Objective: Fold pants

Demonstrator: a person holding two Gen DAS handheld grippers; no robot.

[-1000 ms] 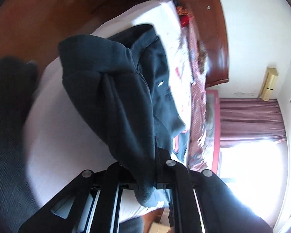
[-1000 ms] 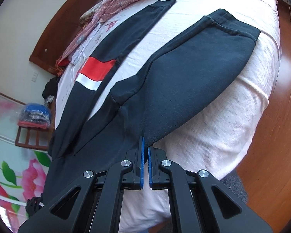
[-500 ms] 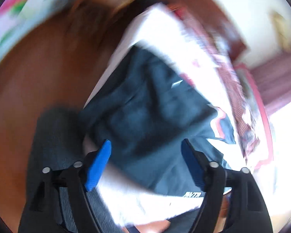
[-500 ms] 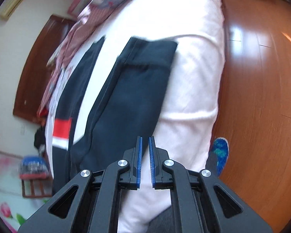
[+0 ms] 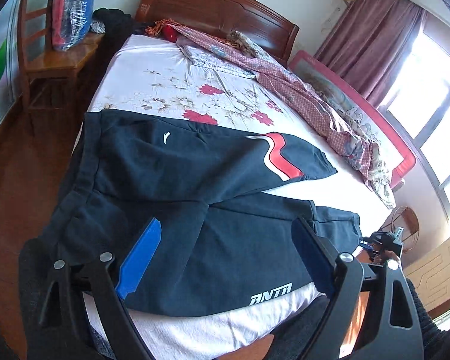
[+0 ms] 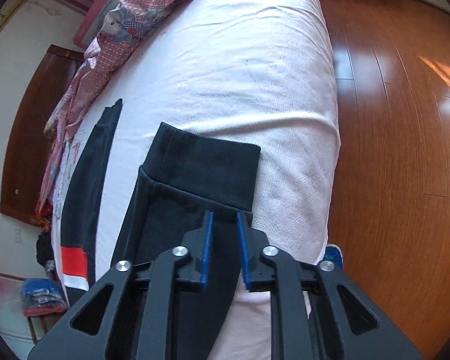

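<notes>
both grippers' fingers released, just opened: left gripper spread wide above dark pants on bed; right gripper parted over cuff.

Both jaws just opening: left hand-held gripper spread wide, right hand-held gripper narrowly parted.

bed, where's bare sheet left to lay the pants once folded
Bare: the floral sheet between headboard and pants, and the white foot end beyond the cuffs. Crowded: the far side, under the pink quilt.
</notes>
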